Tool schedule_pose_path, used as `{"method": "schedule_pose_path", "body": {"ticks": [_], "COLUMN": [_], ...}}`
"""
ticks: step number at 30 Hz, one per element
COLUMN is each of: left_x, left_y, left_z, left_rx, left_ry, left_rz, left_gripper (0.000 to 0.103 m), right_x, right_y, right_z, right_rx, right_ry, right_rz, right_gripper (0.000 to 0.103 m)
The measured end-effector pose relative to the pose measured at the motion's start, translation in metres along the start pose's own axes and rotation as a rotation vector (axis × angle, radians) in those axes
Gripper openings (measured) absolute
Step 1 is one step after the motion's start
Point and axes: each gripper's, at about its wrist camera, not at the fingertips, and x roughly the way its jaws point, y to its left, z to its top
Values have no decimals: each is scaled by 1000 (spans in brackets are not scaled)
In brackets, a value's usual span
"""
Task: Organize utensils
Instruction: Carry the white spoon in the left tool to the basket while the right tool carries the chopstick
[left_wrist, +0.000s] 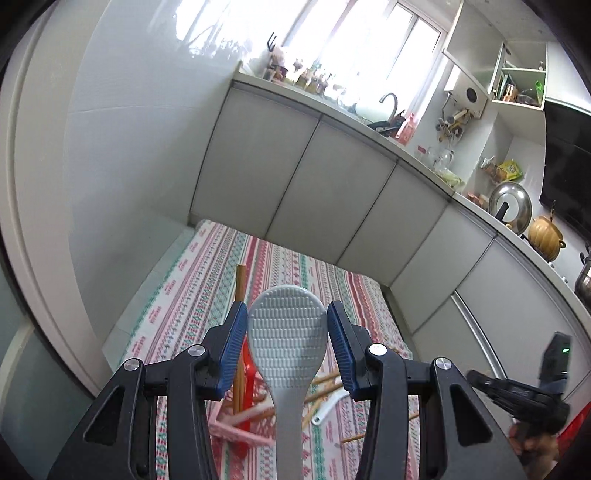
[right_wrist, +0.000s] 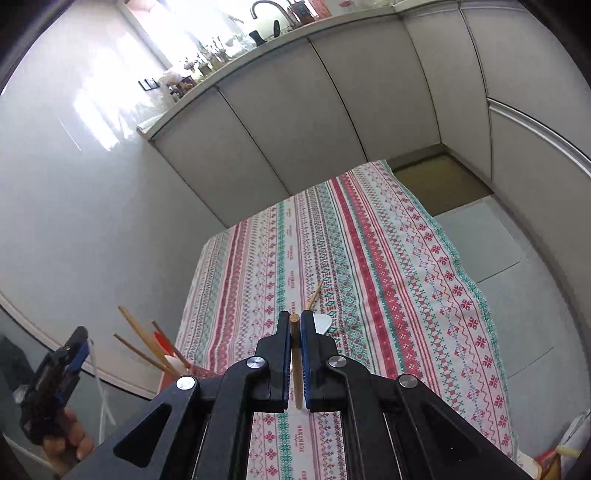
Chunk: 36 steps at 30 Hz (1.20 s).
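Here we hold the left gripper (left_wrist: 287, 325) clamped on a grey dimpled rice paddle (left_wrist: 286, 325), above a pink basket (left_wrist: 240, 428) of wooden chopsticks (left_wrist: 241, 284); rightward, the right gripper (right_wrist: 294, 323) pinches one round wooden chopstick (right_wrist: 295, 354) over open striped woven tablecloth (right_wrist: 388, 258), white cabinets (right_wrist: 277, 122) beyond

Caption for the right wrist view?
Right gripper shut on a wooden chopstick above the patterned tablecloth.
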Motion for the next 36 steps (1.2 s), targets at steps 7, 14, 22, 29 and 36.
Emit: {"method": "schedule_pose_path", "body": {"ticks": [7, 14, 22, 29, 36], "left_x": [41, 76, 93, 101, 82], "left_y": [3, 17, 8, 18, 23], "left_z": [-19, -36, -50, -60, -54], "left_rx": [118, 126, 224, 200, 123], "left_ry": [-120, -161, -272, -238, -125], "left_rz": [52, 157, 270, 278, 175], "left_gripper": [47, 47, 47, 48, 59], "right_x": [-12, -9, -3, -1, -5], "right_y": [3, -2, 0, 5, 16], "right_z": [-2, -2, -3, -6, -10], "right_rx": [-17, -26, -29, -42, -65], "right_ry": [-8, -6, 1, 4, -2], "right_rz": [27, 22, 24, 24, 36], "right_gripper": [5, 5, 5, 5, 5]}}
